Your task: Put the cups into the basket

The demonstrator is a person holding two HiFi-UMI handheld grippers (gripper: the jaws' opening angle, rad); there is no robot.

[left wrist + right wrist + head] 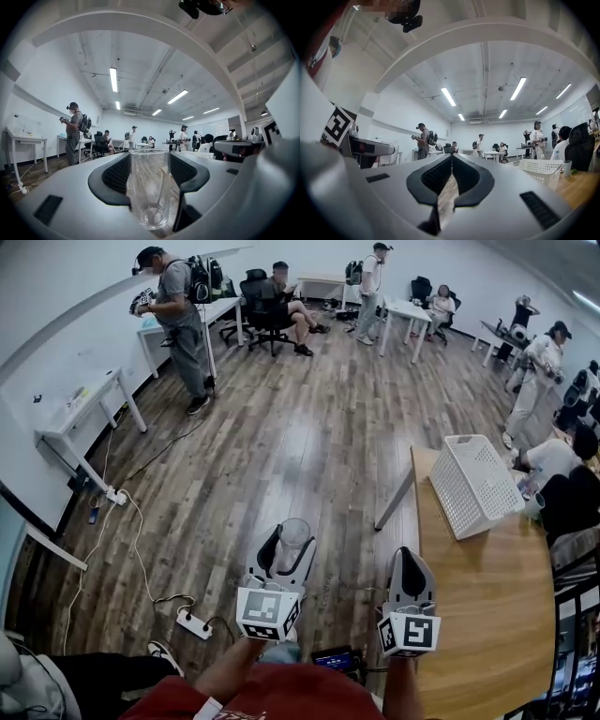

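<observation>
Where the head view looks down, the left gripper [287, 557] is seen over the wood floor [281, 446], left of the table [487, 634]. Its jaws are closed on a clear cup [293, 537], one dark pad on each side of the glass wall. In the left gripper view the cup stands upright between the pads, rim above the jaw tips and thick base low in the gap. It is empty.

The right gripper [410, 566] is held just beside the left one, near the table's left edge. Its jaws are brought together so that the tips meet, with only a thin slit lower down, and they hold nothing.

The white basket [475, 486] rests on the far end of the table, its lattice walls and open top visible. It is well apart from the cup, ahead and to the right of both grippers. The right gripper view shows the same basket at right on the tabletop, with a seated person [580, 149] behind it.

A white power strip [195, 622] lies on the floor below the left gripper. Several more people stand or sit by desks at the far side of the room.
</observation>
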